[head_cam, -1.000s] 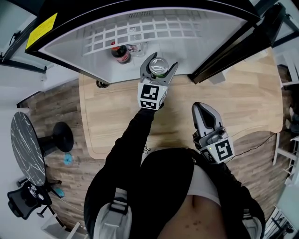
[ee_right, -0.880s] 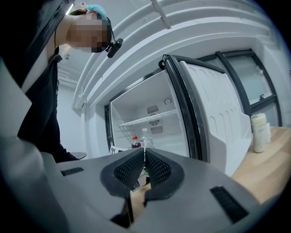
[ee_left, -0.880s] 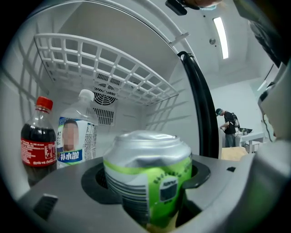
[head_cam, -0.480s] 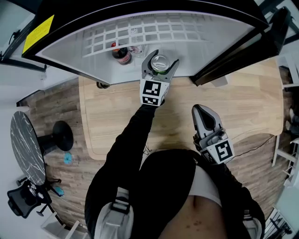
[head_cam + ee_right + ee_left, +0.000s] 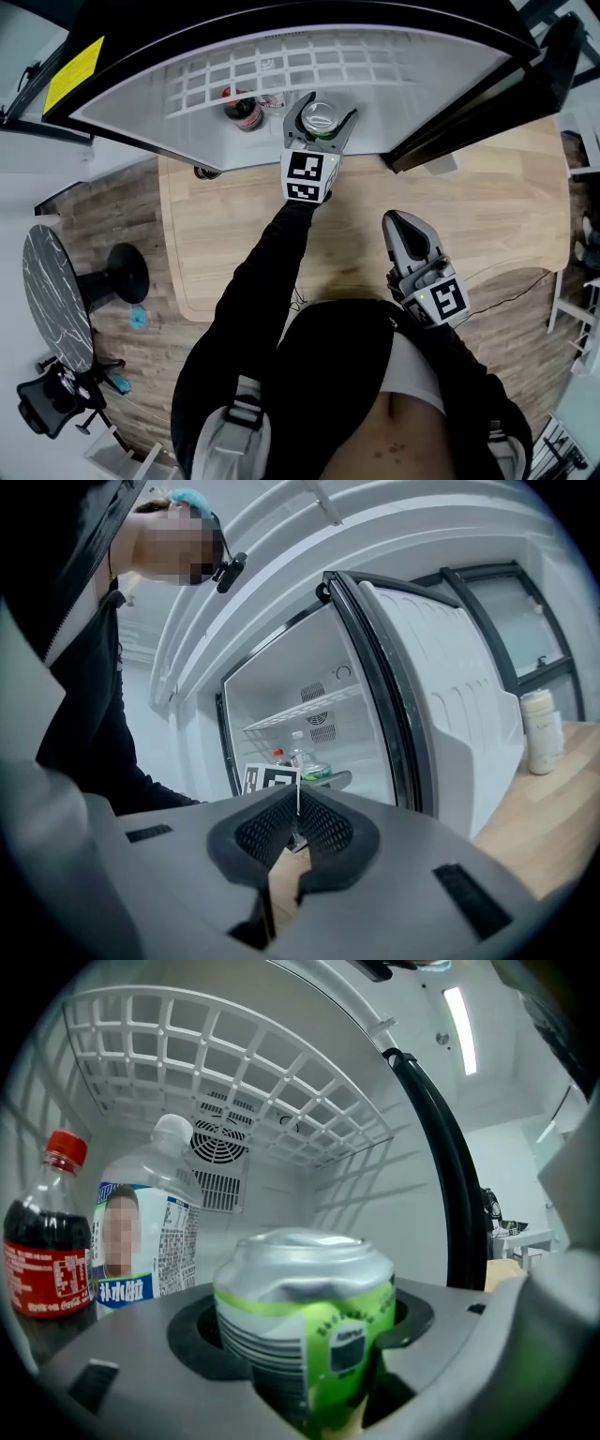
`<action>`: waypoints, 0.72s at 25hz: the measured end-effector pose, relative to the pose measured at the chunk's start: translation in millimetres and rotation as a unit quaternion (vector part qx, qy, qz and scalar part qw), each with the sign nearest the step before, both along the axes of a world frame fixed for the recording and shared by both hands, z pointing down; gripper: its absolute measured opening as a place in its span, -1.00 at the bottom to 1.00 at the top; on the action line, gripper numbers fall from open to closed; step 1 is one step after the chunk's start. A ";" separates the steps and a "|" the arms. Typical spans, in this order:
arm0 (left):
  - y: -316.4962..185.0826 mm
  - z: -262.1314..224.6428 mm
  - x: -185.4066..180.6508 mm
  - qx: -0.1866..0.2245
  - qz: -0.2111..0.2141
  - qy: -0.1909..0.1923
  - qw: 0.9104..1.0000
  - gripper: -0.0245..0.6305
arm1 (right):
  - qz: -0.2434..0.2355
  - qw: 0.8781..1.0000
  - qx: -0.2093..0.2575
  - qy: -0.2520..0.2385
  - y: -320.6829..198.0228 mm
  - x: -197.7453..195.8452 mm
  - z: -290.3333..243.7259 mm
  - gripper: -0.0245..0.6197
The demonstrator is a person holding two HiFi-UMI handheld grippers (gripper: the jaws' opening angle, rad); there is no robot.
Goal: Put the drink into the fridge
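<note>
A green and silver drink can [image 5: 305,1326] with a dented top sits between the jaws of my left gripper [image 5: 320,116], which is shut on it. The can [image 5: 320,118] is inside the open fridge [image 5: 281,66], over its white floor. To its left stand a cola bottle [image 5: 45,1237] with a red cap and a clear water bottle [image 5: 148,1222]; the cola bottle [image 5: 241,105] shows in the head view too. My right gripper [image 5: 403,228] hangs shut and empty over the wooden table [image 5: 487,202], short of the fridge.
A white wire shelf [image 5: 216,1082] runs above the bottles, with a fan grille [image 5: 217,1143] on the back wall. The fridge door [image 5: 450,705] stands open to the right. A white bottle [image 5: 538,728] stands on the table at the far right.
My left gripper has carried the can forward, from the fridge's front edge to inside it. The right gripper has stayed almost still.
</note>
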State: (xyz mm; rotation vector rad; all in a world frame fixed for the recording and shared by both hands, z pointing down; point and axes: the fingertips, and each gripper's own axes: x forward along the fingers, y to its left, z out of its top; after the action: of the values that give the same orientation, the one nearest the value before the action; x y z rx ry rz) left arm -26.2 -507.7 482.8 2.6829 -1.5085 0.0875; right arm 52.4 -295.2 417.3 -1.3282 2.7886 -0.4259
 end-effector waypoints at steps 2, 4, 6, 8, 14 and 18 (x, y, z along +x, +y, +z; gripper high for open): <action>-3.1 -1.5 0.1 -0.001 -0.003 0.003 1.000 0.11 | -0.001 1.000 0.000 -0.002 -0.4 -0.5 -0.6 -0.83; -5.9 -2.4 -1.2 -0.004 -0.006 0.008 1.000 0.11 | -0.003 1.000 0.001 -0.004 0.1 -1.9 -1.1 -0.83; -8.8 -2.1 -2.2 -0.008 -0.009 0.010 1.000 0.11 | -0.006 1.000 0.004 -0.005 0.4 -2.0 -1.4 -0.83; -12.0 -1.5 -2.0 -0.011 -0.010 0.008 1.000 0.11 | -0.007 1.000 0.011 -0.006 -0.3 -0.7 -1.6 -0.83; -20.7 -1.7 -1.6 -0.016 -0.013 0.005 1.000 0.11 | -0.019 1.000 0.012 0.005 2.2 0.9 5.1 -0.83; -25.9 -1.6 -1.7 -0.019 -0.014 0.003 1.000 0.11 | -0.017 1.000 0.007 0.003 2.6 1.2 5.2 -0.83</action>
State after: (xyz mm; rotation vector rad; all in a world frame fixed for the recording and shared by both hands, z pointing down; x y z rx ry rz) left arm -27.9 -533.6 481.2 2.6307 -1.5253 0.1058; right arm 53.6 -292.6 422.5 -1.2825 2.8173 -0.4026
